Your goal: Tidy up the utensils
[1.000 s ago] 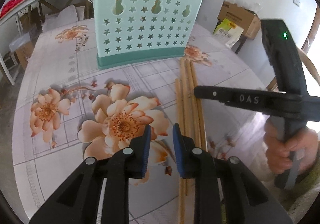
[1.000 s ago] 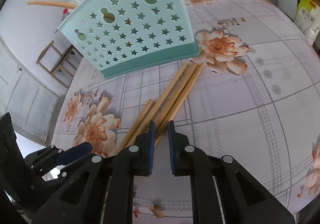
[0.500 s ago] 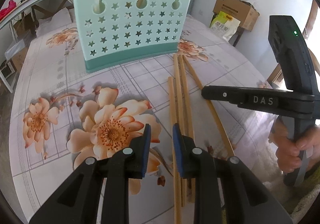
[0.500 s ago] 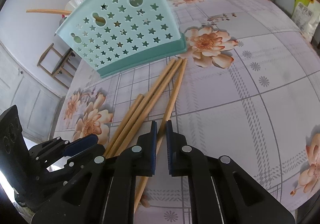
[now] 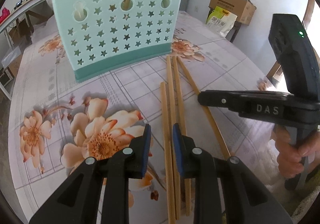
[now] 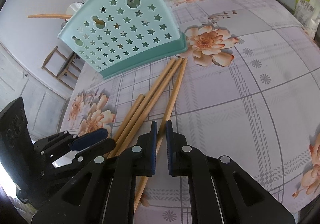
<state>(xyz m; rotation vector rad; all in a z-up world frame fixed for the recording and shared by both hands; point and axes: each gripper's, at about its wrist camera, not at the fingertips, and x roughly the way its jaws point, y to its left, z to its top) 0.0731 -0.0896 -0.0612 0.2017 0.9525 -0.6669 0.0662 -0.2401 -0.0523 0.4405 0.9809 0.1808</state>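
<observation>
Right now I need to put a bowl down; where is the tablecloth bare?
Free: right of the chopsticks, the checked tablecloth out to its edge; also left of them, in front of the teal holder. Crowded: the strip from the holder's base toward both grippers, left and right, where four sticks lie.

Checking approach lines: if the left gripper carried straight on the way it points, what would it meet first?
Most likely the wooden chopsticks on the tablecloth: the left gripper, jaws open, has one in its gap. The teal holder stands further off, left of that line.
</observation>
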